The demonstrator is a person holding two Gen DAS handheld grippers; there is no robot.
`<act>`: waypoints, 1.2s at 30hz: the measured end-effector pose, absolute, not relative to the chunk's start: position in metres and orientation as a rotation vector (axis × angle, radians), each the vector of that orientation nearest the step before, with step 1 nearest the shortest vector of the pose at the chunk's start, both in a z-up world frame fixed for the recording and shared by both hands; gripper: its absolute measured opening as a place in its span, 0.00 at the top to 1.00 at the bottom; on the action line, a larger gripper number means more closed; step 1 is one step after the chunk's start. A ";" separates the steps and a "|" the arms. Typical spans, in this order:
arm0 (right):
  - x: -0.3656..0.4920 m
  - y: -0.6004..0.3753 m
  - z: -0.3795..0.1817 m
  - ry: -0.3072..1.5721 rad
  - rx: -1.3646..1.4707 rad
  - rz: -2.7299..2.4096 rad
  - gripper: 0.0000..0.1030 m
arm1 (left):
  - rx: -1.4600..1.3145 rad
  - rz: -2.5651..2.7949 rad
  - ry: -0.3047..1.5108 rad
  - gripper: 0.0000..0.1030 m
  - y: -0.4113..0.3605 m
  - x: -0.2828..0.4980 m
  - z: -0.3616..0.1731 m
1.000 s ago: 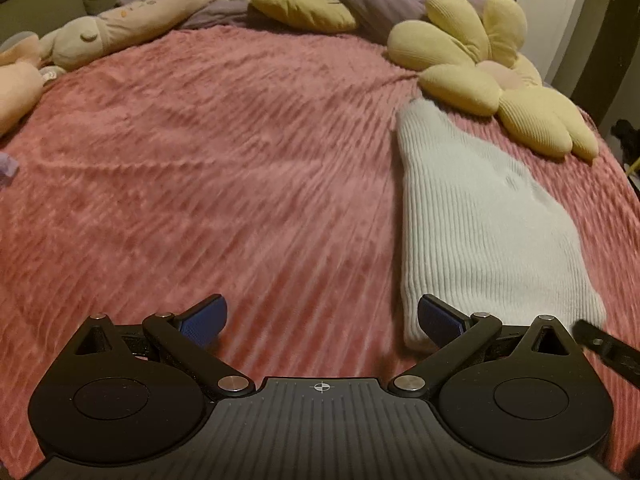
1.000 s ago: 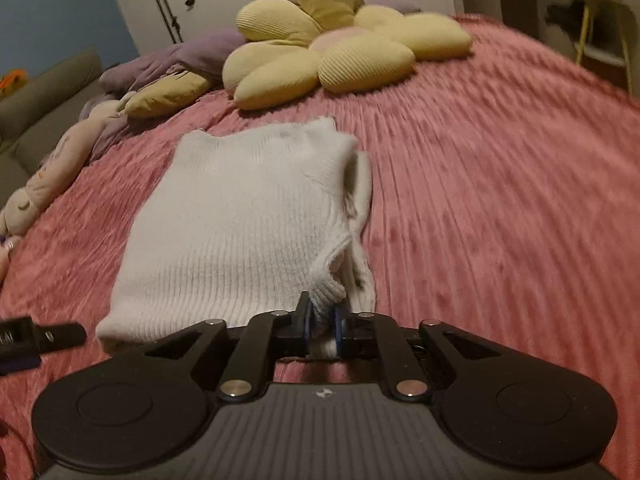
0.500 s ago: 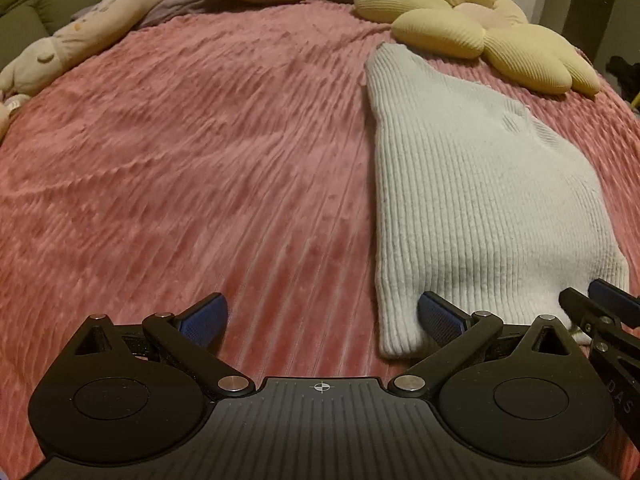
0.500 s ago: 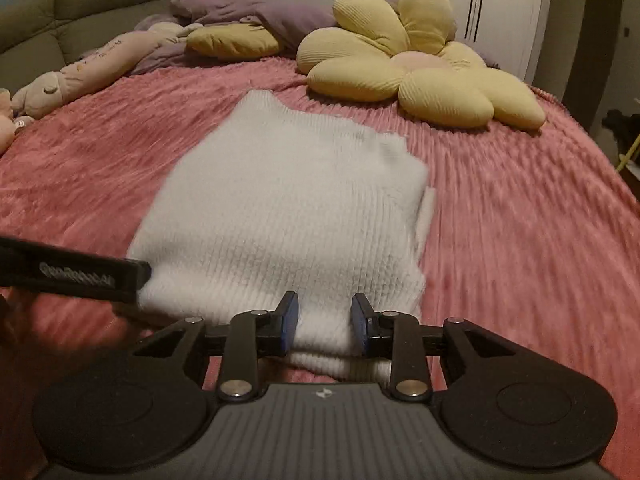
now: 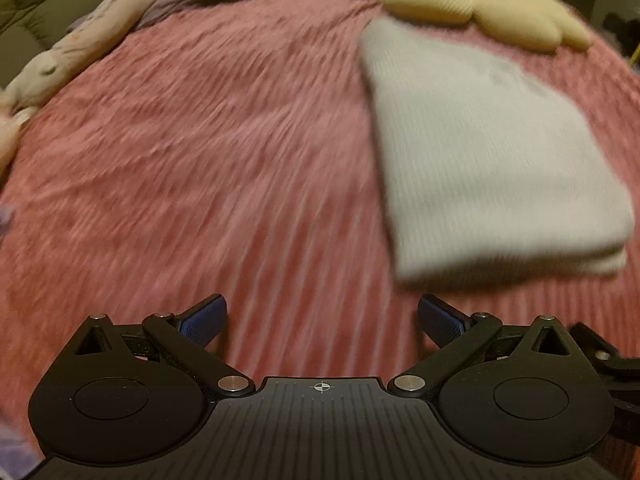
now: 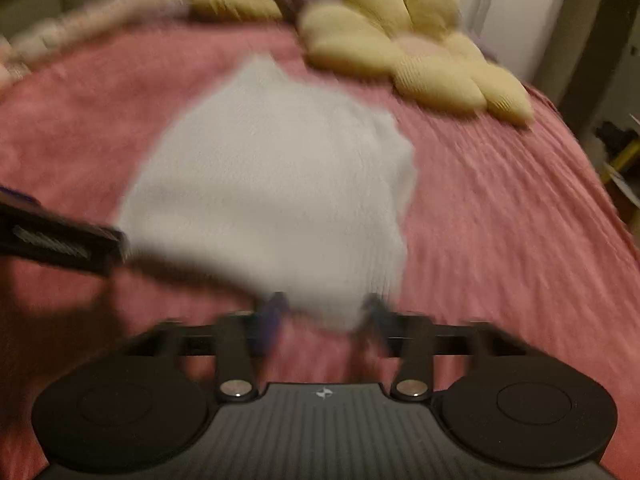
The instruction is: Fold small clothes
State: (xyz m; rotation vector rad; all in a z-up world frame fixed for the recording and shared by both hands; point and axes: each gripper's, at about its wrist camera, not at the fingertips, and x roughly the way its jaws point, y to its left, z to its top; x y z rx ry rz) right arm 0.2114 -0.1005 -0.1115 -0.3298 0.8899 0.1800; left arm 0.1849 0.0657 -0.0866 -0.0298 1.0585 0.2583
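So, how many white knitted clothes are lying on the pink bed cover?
1. The folded white ribbed knit garment lies on the pink bed cover, just below the yellow flower-shaped cushion. Others may be outside the views.

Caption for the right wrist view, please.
Right gripper open at the near edge of a folded white sweater on a pink bedspread.

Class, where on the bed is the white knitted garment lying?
The white garment lies folded on the pink bedspread, right in the left view, just before the yellow flower cushion.

Black left gripper: blue-padded jaws, silver pivot screws, ribbed housing, crosshair mark.
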 end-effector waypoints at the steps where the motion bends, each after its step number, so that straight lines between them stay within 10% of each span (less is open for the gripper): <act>1: 0.206 -0.106 -0.116 0.925 -0.328 0.145 0.05 | -0.035 0.259 1.059 0.00 0.066 0.174 -0.086; 36: 0.148 -0.122 0.001 0.851 -0.105 0.110 0.04 | 0.015 0.216 0.881 0.00 0.053 0.130 0.000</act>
